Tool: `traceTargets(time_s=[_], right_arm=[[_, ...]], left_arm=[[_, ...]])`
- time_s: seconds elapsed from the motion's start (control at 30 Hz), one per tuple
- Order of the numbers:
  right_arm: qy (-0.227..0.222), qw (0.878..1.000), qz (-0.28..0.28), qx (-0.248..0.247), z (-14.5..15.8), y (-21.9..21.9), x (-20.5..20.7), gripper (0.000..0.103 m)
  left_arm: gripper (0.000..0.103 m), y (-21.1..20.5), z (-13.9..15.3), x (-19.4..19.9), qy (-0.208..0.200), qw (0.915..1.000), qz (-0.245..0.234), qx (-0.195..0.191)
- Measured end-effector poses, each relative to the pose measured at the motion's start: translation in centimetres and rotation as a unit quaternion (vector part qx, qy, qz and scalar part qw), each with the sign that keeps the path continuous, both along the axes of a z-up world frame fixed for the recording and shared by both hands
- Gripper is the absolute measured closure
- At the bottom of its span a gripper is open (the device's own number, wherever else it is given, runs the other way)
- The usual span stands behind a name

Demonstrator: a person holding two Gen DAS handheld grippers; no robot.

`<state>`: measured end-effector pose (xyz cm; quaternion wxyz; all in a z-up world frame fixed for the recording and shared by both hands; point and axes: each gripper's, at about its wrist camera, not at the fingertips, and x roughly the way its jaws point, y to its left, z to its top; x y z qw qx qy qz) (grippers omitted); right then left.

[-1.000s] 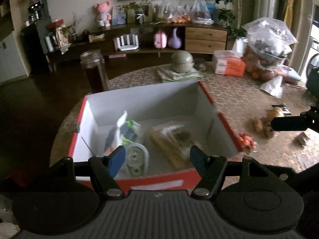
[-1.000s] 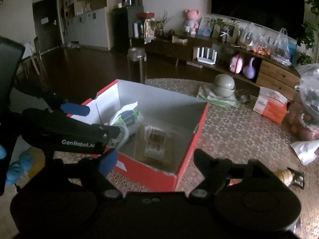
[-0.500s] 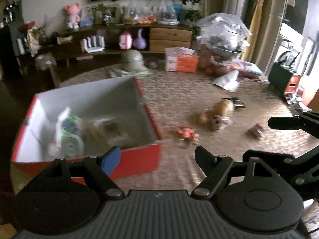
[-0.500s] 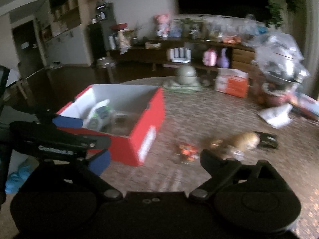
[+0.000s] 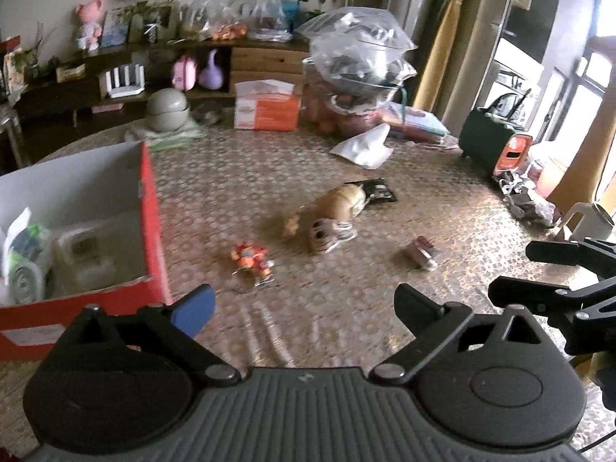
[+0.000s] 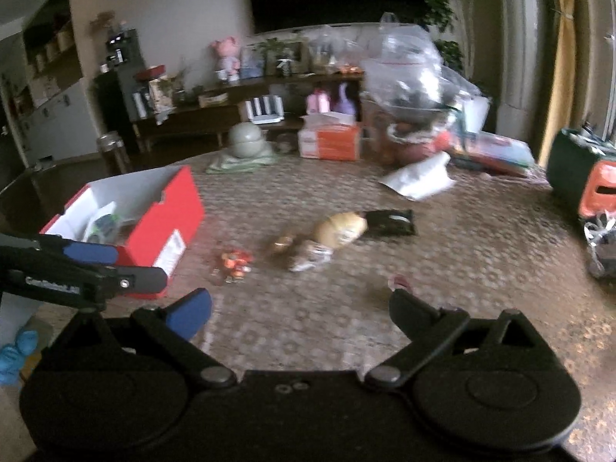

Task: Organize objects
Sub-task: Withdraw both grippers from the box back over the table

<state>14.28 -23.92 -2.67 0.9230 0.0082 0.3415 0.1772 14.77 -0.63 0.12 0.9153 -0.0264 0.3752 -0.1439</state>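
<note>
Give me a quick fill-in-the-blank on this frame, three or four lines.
1. The outside of the box on the table is ____.
2. The left gripper and the right gripper are both ____.
3. The orange toy figure lies ____ the box.
4. The pad on the left gripper's left finger is ____.

Answers: red; open; outside; blue

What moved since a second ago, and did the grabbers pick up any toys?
Both grabbers swung right, away from the red box toward the loose toys. The left gripper and right gripper stayed open and empty. The orange toy, the round tan toy and the box's contents stayed put.
</note>
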Motion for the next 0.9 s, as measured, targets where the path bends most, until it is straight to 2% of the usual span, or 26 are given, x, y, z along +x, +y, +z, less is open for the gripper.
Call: traceTargets(time_s=[0.17,0.4,0.63,0.9], right_arm=[[-0.012,1.000,-0.010,-0.012,-0.2,-2.1,0.0,0.004],[-0.006,1.000,-0.021,-0.022,-1.5,-4.0,1.6,0.004],[0.012,0.999,-0.031,-0.030,-3.3,-5.5,3.8,0.004],[0.032,0.998,-0.036,-0.036,-5.5,-6.4,6.1,0.005]], left_arm=[[0.001,-2.1,-0.2,0.8,-0.011,0.9999,-0.009,0.002],[0.001,-4.3,-1.3,3.4,-0.001,0.9997,-0.023,0.003],[0.001,-5.4,-2.7,6.6,0.016,0.9986,-0.031,-0.039],[0.001,-8.1,-4.3,9.7,0.004,0.9983,-0.052,0.027]])
